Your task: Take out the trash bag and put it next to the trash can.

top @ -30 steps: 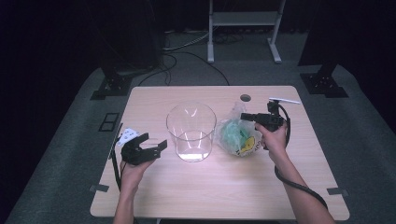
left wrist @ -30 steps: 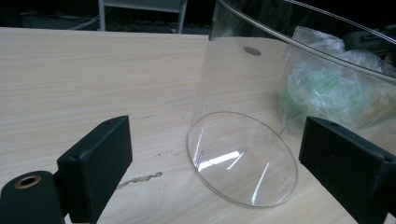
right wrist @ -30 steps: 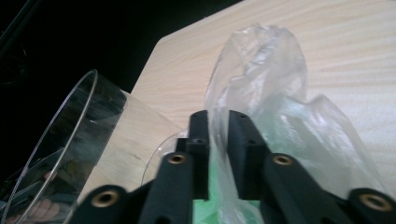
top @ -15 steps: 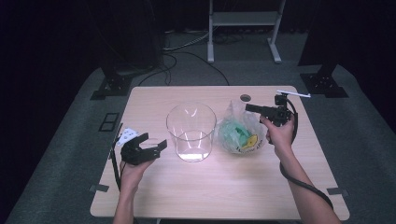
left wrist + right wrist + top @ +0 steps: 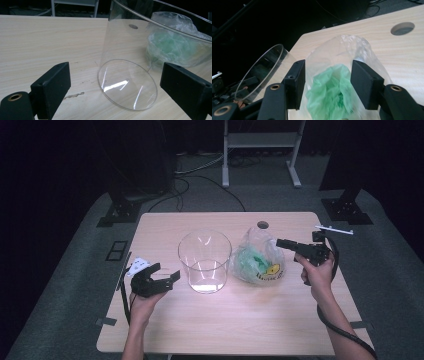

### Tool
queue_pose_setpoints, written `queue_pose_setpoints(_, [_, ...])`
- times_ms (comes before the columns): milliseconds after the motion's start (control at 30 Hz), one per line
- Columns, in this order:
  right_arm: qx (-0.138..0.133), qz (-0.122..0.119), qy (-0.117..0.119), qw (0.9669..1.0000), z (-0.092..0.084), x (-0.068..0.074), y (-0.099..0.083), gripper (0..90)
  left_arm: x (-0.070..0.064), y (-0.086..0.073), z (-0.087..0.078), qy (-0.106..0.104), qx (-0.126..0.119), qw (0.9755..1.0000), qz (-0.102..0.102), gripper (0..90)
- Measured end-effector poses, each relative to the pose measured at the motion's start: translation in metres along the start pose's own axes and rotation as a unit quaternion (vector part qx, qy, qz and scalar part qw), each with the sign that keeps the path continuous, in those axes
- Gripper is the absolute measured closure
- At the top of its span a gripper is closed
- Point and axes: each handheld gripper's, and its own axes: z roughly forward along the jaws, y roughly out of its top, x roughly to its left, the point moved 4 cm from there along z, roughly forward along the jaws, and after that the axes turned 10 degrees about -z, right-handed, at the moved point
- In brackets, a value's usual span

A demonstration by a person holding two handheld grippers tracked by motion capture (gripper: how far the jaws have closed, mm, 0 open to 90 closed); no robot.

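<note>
Since a second ago, the right hand-held gripper [image 5: 281, 242] has drawn back from the crinkled clear plastic bag with green contents [image 5: 260, 260] toward the desk's right edge and lifted slightly, its jaws just having opened. In the right gripper view they stand wide on either side of the bag's top, not pressing it. The bag sits on the pale wooden desk [image 5: 240, 320], touching or just beside the tall clear glass cylinder [image 5: 205, 261] at mid-desk. The left hand-held gripper [image 5: 170, 276] rests in place near the cylinder's left side, jaws wide apart and empty, aimed at the cylinder's base
</note>
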Motion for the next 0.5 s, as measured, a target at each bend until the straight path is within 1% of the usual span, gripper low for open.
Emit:
queue_pose_setpoints(100, [0.0,0.007,-0.004,1.0,-0.007,-0.006,-0.009,45.0,0.0,0.0,-0.001,0.001,0.0,1.0,-0.001,8.5])
queue_pose_setpoints(233, [-0.003,0.006,-0.006,1.0,-0.015,-0.013,-0.019,44.4,0.001,-0.001,-0.001,0.002,-0.001,1.0,-0.003,8.5])
queue_pose_setpoints(267, [-0.001,0.007,-0.007,0.9999,-0.017,-0.016,-0.024,44.3,0.001,-0.001,-0.001,0.002,0.0,1.0,-0.003,8.5])
queue_pose_setpoints(500, [0.0,0.006,-0.011,0.9999,-0.021,-0.02,-0.036,43.5,0.001,-0.001,-0.001,0.002,0.001,1.0,-0.002,8.5])
